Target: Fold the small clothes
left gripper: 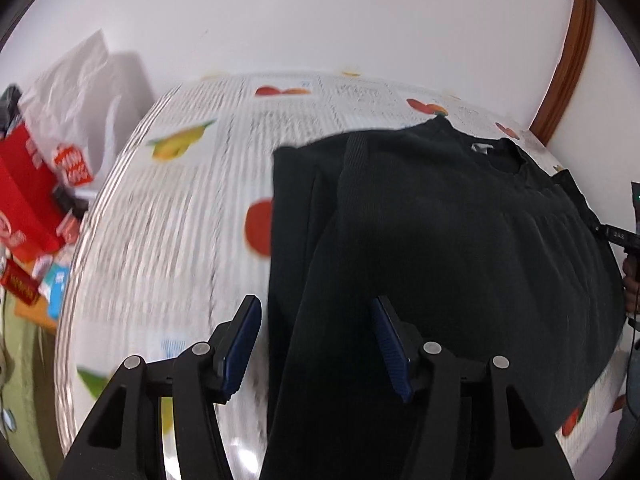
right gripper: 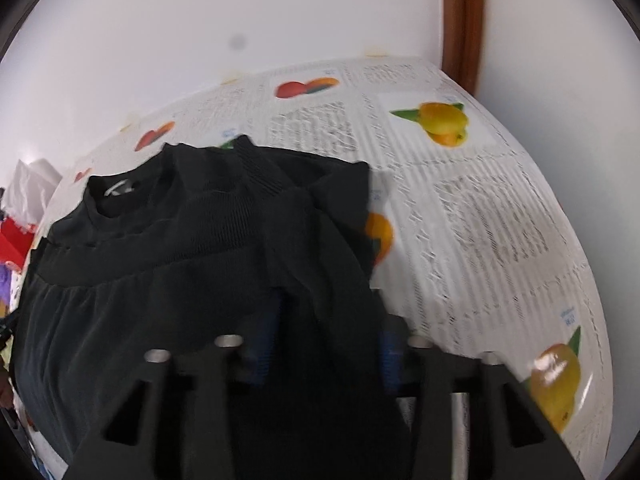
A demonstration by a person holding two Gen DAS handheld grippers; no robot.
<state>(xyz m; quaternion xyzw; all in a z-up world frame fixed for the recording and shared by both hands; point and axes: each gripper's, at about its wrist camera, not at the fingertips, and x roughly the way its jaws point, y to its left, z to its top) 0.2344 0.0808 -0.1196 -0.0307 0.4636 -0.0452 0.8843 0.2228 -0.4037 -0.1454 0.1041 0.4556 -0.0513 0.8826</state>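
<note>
A black knit garment (left gripper: 460,232) lies spread on the table (left gripper: 172,240), which has a newspaper-and-fruit print cover; its neck with a white label is toward the wall. My left gripper (left gripper: 316,304) is open over the garment's left edge, where a folded sleeve strip runs between the blue pads (left gripper: 390,348) without touching them. In the right wrist view the same black garment (right gripper: 160,312) covers the lower left. My right gripper (right gripper: 328,320) stands with its jaws apart, and a fold of cloth lies between and over its blue pads (right gripper: 266,340), hiding the tips.
Red boxes (left gripper: 24,200) and a white plastic bag (left gripper: 80,92) are piled at the table's left end. A white wall runs behind, with a brown door frame (right gripper: 460,20) at the right. The table's curved edge (right gripper: 592,320) is close on the right. A hand (left gripper: 630,280) shows at the right edge.
</note>
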